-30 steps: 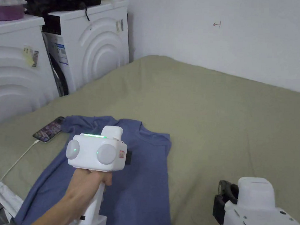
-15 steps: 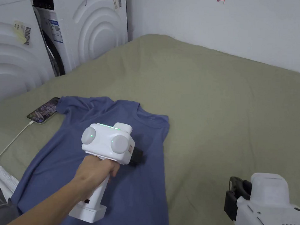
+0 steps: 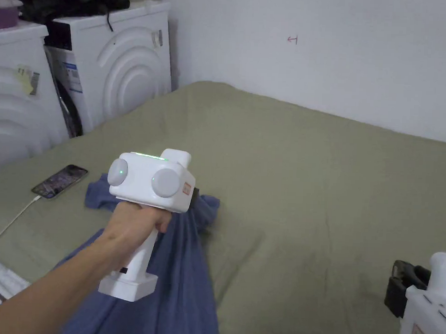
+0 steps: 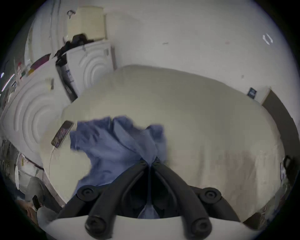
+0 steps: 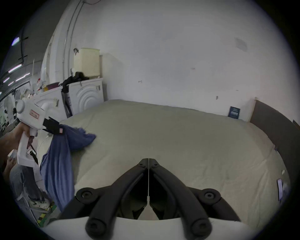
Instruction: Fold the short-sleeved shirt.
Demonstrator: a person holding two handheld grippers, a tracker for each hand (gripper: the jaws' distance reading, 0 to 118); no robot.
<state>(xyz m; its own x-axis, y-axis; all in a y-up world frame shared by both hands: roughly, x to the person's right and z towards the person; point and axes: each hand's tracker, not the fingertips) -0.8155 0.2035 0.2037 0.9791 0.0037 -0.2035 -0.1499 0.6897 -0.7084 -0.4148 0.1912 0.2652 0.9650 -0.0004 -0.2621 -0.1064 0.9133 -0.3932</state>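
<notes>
We hold the shirt [image 3: 184, 283] pinched in the left gripper [image 4: 149, 163] near the bed's [image 3: 318, 178] left edge, hanging lengthwise below it; the right gripper [image 5: 148, 160], closed empty, sits well apart

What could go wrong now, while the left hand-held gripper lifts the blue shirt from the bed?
The left hand-held gripper pinches one small spot of the shirt, so the cloth bunches and may slip out. One sleeve lies close to the phone and its cable, so dragging might snag them.
</notes>
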